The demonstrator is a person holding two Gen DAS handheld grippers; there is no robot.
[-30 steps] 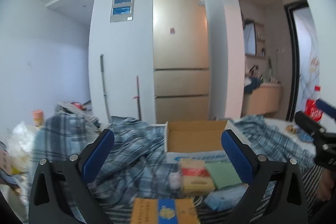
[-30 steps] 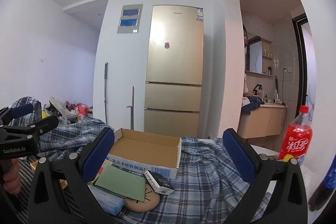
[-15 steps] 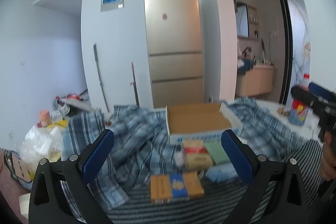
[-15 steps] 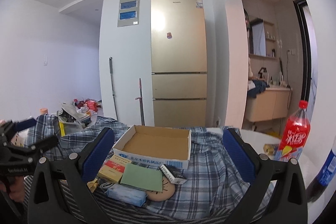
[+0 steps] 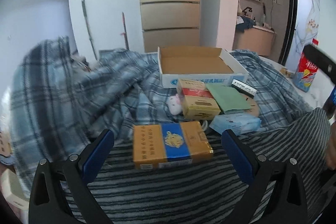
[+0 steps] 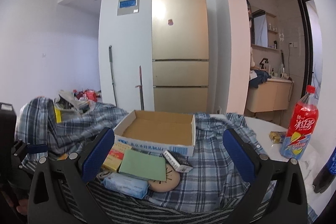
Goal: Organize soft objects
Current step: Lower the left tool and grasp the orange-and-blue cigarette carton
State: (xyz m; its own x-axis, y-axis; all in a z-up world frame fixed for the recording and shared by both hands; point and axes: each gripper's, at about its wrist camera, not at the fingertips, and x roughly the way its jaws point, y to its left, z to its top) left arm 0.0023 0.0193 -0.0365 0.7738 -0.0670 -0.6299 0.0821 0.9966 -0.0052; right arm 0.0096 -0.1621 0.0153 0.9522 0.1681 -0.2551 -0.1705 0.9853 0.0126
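Two grippers were held spread wide with nothing between their blue pads: the left gripper (image 5: pixel 167 152) low over a striped cloth (image 5: pixel 168 192), the right gripper (image 6: pixel 169 153) a little higher and facing the same heap.

In the left wrist view, an orange-and-blue carton (image 5: pixel 171 144) lay flat on the striped cloth just ahead of the open jaws, its long axis running left to right across the view. Behind it, a yellow-and-red box (image 5: pixel 197 101) rested on the plaid blanket (image 5: pixel 69 87) with its long axis running away from the camera towards the cardboard tray (image 5: pixel 199 66). A small white plush toy (image 5: pixel 174 103) sat touching that box's left side. A green packet (image 5: pixel 229 99) leaned over the box's right edge and lay on a round tan cushion (image 5: pixel 253 107), and a pale blue tissue pack (image 5: pixel 235 122) lay in front, its length slanting to the right.

The right wrist view hid the plush and the orange carton. It showed the green packet (image 6: pixel 142 164) overlapping the tan cushion (image 6: pixel 166 182), the tissue pack (image 6: pixel 126 184) nearest, and a small black-and-white box (image 6: pixel 177 161) angled beside the tray (image 6: pixel 159 135). It also showed a red drink bottle (image 6: pixel 299 125) upright on the white worktop (image 6: pixel 262 125) at the right, and the fridge (image 6: pixel 179 45) behind.
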